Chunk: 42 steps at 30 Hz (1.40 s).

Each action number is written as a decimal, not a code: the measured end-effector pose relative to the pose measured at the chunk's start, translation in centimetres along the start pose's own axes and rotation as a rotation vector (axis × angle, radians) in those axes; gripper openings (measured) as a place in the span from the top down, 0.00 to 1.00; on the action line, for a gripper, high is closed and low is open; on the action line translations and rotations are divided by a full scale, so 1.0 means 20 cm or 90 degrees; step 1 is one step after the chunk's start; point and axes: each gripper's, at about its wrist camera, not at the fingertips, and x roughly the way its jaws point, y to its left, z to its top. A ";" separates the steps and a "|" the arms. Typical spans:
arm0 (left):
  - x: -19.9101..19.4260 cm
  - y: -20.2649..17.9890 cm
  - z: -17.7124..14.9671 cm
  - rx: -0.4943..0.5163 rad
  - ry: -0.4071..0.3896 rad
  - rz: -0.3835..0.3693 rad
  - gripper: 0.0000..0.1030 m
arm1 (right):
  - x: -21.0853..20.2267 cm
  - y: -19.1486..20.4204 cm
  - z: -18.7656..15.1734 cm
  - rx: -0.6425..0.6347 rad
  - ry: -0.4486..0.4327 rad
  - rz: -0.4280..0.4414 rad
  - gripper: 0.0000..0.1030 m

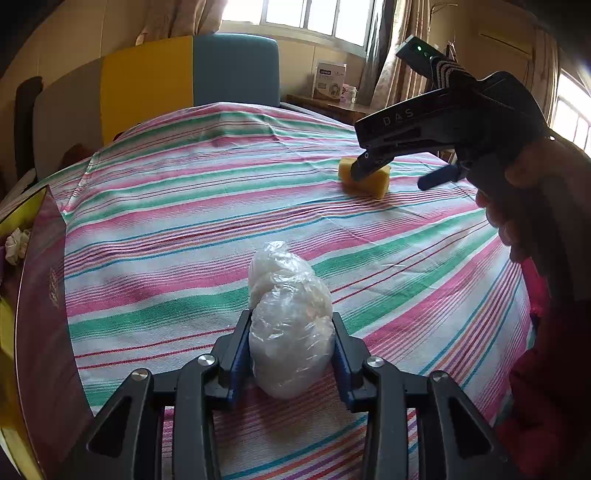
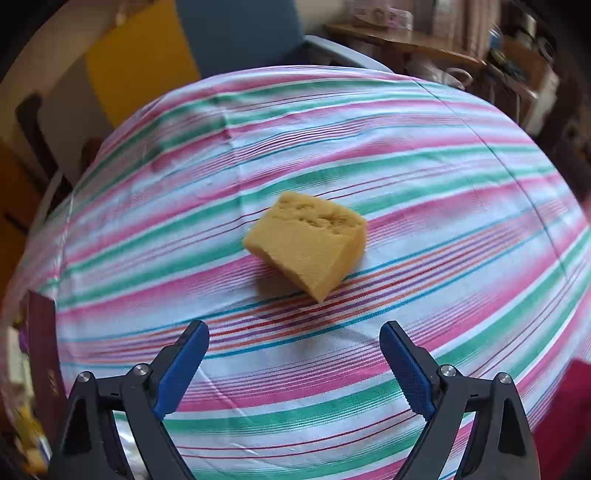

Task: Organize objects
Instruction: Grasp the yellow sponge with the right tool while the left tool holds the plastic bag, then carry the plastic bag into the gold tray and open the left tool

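Sponge (image 2: 308, 245) lies on the striped desk (image 2: 461, 177) at frame centre, above the right hand-held gripper (image 2: 294, 365), whose jaws stand apart and empty; its long axis runs diagonally. Left hand-held gripper (image 1: 291, 347), farther off, clamps a plastic-wrapped bundle (image 1: 290, 317).

Daylight poured through a bright window (image 1: 314, 18) at the back, flanked by beige curtains (image 1: 388, 62). A striped cloth (image 1: 221, 184) — pink, green and white — covered the table. Behind it stood yellow (image 1: 147, 85) and blue (image 1: 236, 66) panels, and a wooden side shelf (image 1: 332, 105) carried a white box (image 1: 330, 81).
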 end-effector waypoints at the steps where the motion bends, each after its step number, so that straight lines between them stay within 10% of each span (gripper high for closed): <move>1: 0.00 0.00 0.00 -0.001 0.000 -0.002 0.61 | -0.01 0.02 0.01 -0.029 -0.003 -0.009 0.09; 9: 0.01 0.00 0.01 -0.002 0.001 -0.010 0.59 | 0.01 0.15 0.11 -0.278 -0.050 -0.095 0.00; 23: 0.01 -0.01 0.01 -0.006 0.003 -0.027 0.53 | 0.33 0.12 0.33 -0.293 0.071 -0.097 0.01; 26: 0.00 -0.01 0.01 -0.006 0.003 -0.028 0.53 | 0.29 0.10 0.33 -0.258 0.065 -0.050 0.38; 42: -0.01 -0.01 0.01 -0.010 0.002 -0.032 0.53 | 0.13 0.34 -0.18 -0.263 0.075 0.053 0.41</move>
